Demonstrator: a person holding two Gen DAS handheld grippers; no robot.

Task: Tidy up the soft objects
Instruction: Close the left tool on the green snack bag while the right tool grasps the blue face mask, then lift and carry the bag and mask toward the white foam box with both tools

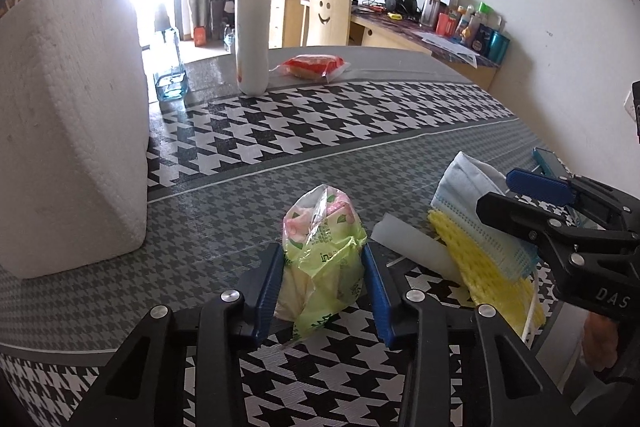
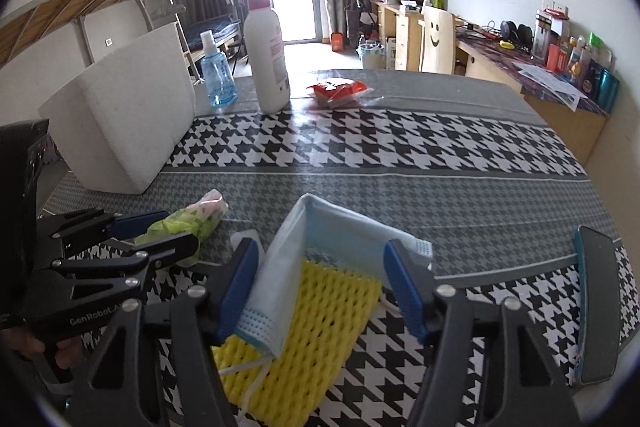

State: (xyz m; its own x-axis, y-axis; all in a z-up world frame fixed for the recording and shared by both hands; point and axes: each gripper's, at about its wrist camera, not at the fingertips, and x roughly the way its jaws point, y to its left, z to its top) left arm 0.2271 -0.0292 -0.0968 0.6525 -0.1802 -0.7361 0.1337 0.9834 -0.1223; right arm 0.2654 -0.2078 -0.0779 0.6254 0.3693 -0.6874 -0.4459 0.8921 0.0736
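Observation:
A green and pink tissue packet stands on the houndstooth table. My left gripper has its blue pads pressed against both sides of the packet, crumpling the plastic. From the right wrist view the left gripper shows side-on around that packet. A light blue face mask lies arched over a yellow foam net. My right gripper squeezes the mask between its pads, bulging it upward. Seen from the left wrist, the right gripper sits over the mask and the net.
A large white padded block stands at the left. Behind are a white pump bottle, a blue spray bottle and a red packet. A translucent white piece lies between the grippers. A phone lies at the right.

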